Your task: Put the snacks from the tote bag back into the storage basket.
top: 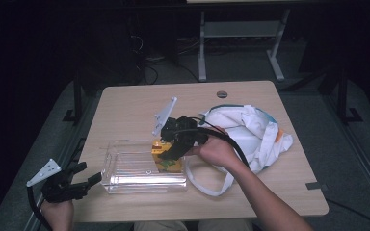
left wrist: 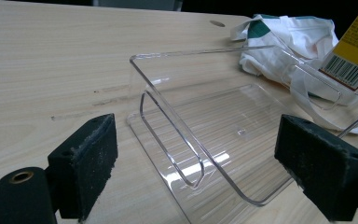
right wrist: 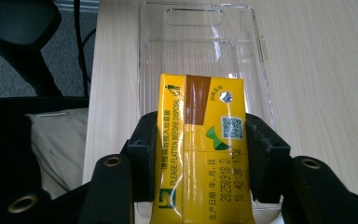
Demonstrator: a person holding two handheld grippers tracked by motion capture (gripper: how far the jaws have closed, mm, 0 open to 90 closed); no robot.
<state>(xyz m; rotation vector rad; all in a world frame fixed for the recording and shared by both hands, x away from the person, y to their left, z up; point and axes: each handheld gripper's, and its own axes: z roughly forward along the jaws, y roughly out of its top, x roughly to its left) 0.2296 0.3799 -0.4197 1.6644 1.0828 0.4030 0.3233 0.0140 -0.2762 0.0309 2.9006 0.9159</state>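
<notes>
A yellow drink carton point(right wrist: 200, 140) is clamped between the pads of my right gripper point(right wrist: 200, 154), which hangs over the right end of a clear plastic tray point(top: 139, 168). In the high view the carton point(top: 166, 156) sits at the tray's right end under the right gripper point(top: 173, 144). My left gripper point(top: 89, 175) rests at the table's front left corner, open, pointing at the tray's left wall. In the left gripper view the clear tray point(left wrist: 205, 116) lies ahead between the open pads point(left wrist: 86, 163), and the carton's barcode corner point(left wrist: 354, 51) shows at the upper right.
A crumpled white cloth bag point(top: 243, 134) with a long strap lies right of the tray on the wooden table point(top: 125, 106). A cable hole point(top: 222, 94) sits near the table's far edge. Desk legs and cables stand on the floor beyond.
</notes>
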